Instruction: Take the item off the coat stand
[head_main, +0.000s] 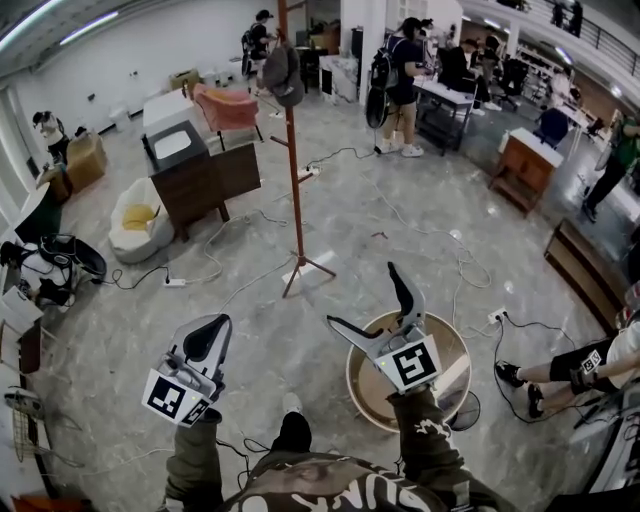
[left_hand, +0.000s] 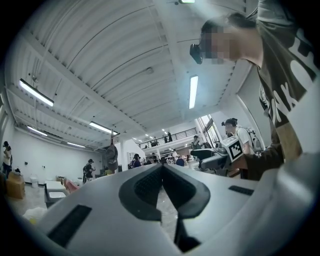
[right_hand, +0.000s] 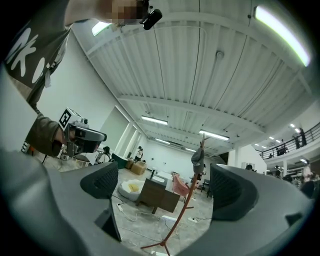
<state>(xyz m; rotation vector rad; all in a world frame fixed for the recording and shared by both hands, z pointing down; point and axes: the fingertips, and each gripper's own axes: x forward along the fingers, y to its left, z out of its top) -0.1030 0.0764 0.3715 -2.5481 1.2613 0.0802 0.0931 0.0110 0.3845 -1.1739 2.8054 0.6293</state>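
Coat stand (head_main: 295, 170): red-brown, upright on the floor (head_main: 420, 230), ahead of the person and well apart from both tongs.
Cap (head_main: 283, 75): dark, hanging on a peg near the top of the stand. Nothing touches it.
Left tongs (left_hand: 162, 172): clenched, with the pads meeting at the tips and nothing between them. They are held low on the person's left.
Right tongs (right_hand: 165, 186): released, jaws spread wide, nothing grasped. In the right gripper view the stand and cap show far off in the gap between the pads.
Markers: each tongs' cube (head_main: 412, 364) carries a black-and-white square code. It has no words or brand.
Writing: the person's top (head_main: 350, 492) bears large white letters, cut off at the frame edge. A "K" is legible in the right gripper view; the rest cannot be read whole.
Desk (head_main: 355, 385): round and wooden, on the floor below the right tongs.
Cabinet (head_main: 195, 175): dark wood, left of the stand, with no legible label.
Beanbag (head_main: 135, 235): white, just beside the cabinet, with something yellow lying in it.
Chair (head_main: 228, 108): pink, behind the cabinet.
Cables (head_main: 240, 235): trailing over the floor around the foot of the stand.
People (head_main: 400, 80): several stand at work desks at the back. Their print is too small to read.
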